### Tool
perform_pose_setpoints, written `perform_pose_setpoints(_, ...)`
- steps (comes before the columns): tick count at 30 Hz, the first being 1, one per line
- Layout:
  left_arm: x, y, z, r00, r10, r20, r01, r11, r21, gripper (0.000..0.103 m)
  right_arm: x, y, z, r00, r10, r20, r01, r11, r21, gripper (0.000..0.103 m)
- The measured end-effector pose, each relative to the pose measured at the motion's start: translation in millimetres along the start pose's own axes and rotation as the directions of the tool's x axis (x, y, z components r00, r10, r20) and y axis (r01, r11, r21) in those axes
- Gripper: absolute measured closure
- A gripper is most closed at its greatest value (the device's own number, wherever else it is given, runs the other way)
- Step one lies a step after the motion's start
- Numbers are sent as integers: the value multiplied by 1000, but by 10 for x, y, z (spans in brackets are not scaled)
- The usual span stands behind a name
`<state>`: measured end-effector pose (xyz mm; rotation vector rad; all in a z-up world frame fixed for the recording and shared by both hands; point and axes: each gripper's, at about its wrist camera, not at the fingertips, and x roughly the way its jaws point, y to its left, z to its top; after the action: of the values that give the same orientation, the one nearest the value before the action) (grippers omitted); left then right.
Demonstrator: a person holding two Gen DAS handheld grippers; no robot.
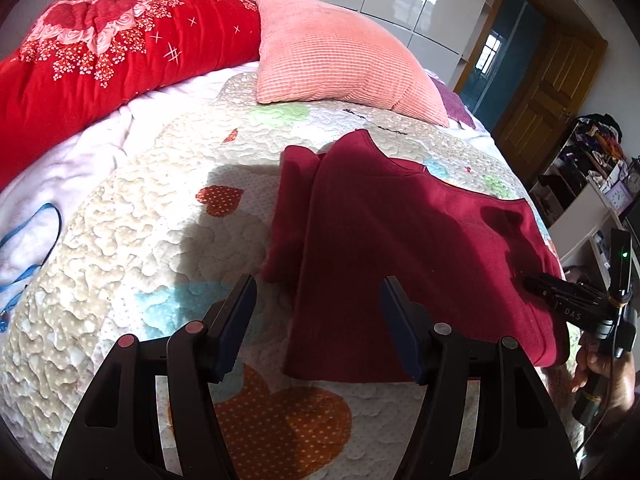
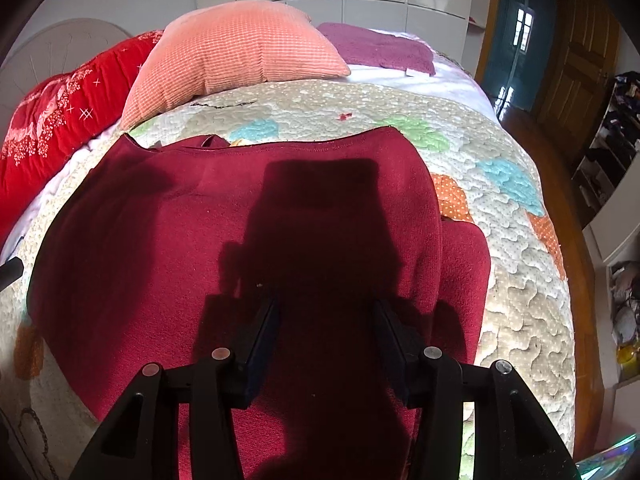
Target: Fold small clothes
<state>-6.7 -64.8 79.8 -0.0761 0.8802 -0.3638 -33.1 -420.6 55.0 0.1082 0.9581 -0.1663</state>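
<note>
I see the dark red garment (image 2: 248,240) lying flat on the quilt (image 2: 516,280), filling the frame centre. My left gripper (image 1: 318,320) is released over its left edge; my right gripper (image 2: 326,332) is parted above it, grasping nothing.

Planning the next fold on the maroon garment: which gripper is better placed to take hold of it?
Probably right. The right gripper hangs open directly above the maroon garment; the left gripper straddles its edge, half above the quilt.

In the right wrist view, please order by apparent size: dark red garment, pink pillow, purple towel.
1. dark red garment, although it lies nearest the camera
2. pink pillow
3. purple towel
</note>
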Motion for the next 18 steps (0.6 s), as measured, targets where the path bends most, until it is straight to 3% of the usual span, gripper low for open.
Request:
perform_pose_setpoints(11, 33, 94, -101, 999, 43, -2, -43, 999, 7, 39, -144, 477, 131, 987, 158, 35, -157, 987, -24, 55)
perform_pose_setpoints(18, 86, 209, -156, 1000, -9, -20, 8, 999, -52, 39, -11, 896, 195, 953, 302, 25, -301, 953, -38, 54)
